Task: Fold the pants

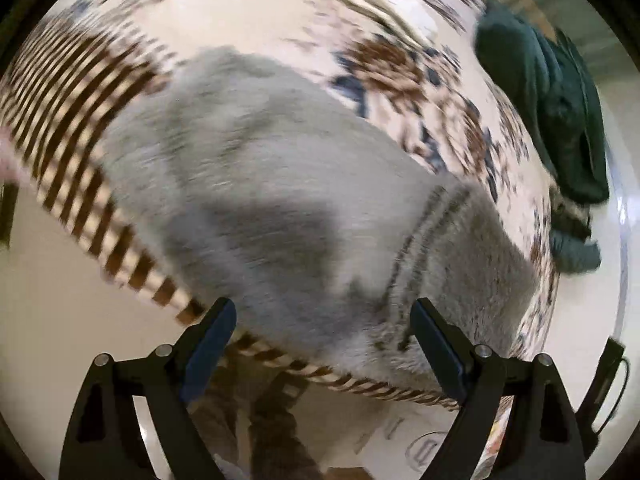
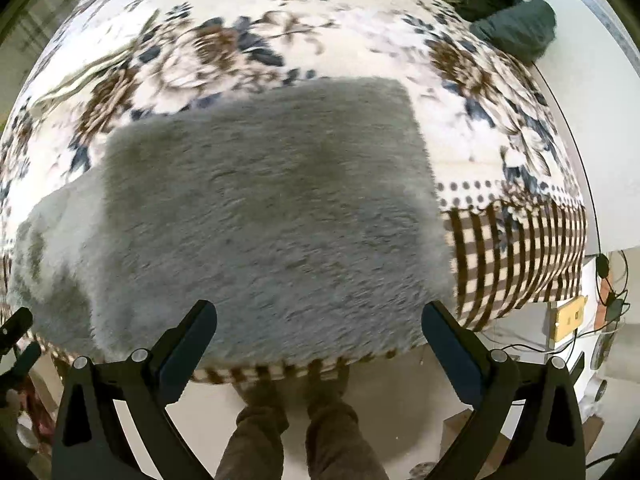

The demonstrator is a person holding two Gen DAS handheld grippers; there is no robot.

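Grey fluffy pants [image 2: 264,216] lie flat as a rough rectangle on a floral blanket [image 2: 224,48] over a table. In the blurred left wrist view the pants [image 1: 280,208] run diagonally, with a dark striped band [image 1: 424,240] near the right end. My left gripper [image 1: 324,328] is open and empty, above the near edge of the pants. My right gripper [image 2: 320,328] is open and empty, above the pants' near edge.
A dark green garment [image 1: 552,120] lies at the blanket's far right; it also shows in the right wrist view [image 2: 516,28]. The blanket's brown checked border [image 2: 516,264] hangs over the edge. The person's legs [image 2: 296,432] stand below. Cables and small items [image 2: 600,304] sit at right.
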